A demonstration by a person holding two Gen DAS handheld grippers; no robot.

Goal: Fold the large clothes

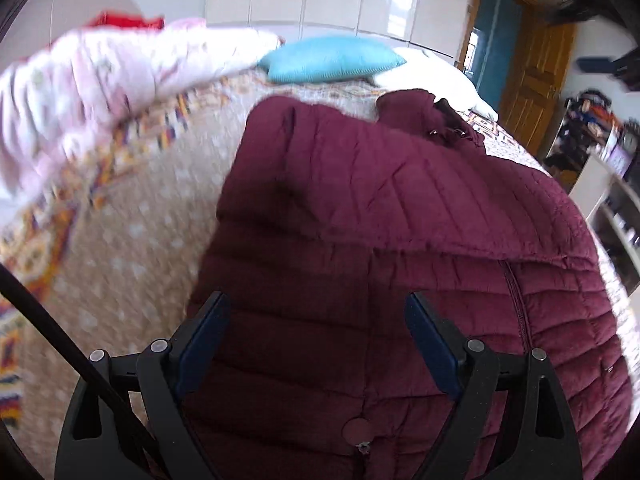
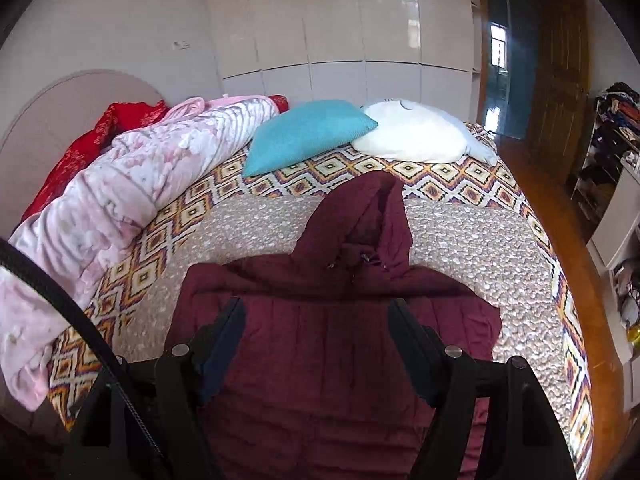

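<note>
Bedroom setup, patterned bedspread (image 2: 460, 232) with the maroon puffer jacket (image 2: 340, 340) laid out mid-bed, hood (image 2: 372, 208) pointing at the teal pillow (image 2: 308, 132). Looks like both sleeves are already folded in, so I'd guess the bottom-to-top fold is left. Left gripper (image 1: 316, 344) and right gripper (image 2: 316, 344) both hover spread wide, holding nothing. Pink quilt (image 2: 120, 196) bunched left of the jacket isn't in the way.

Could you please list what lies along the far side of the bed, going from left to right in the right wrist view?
Red fabric → pink floral quilt → turquoise pillow → white pillow → wooden door → cluttered shelves.
</note>
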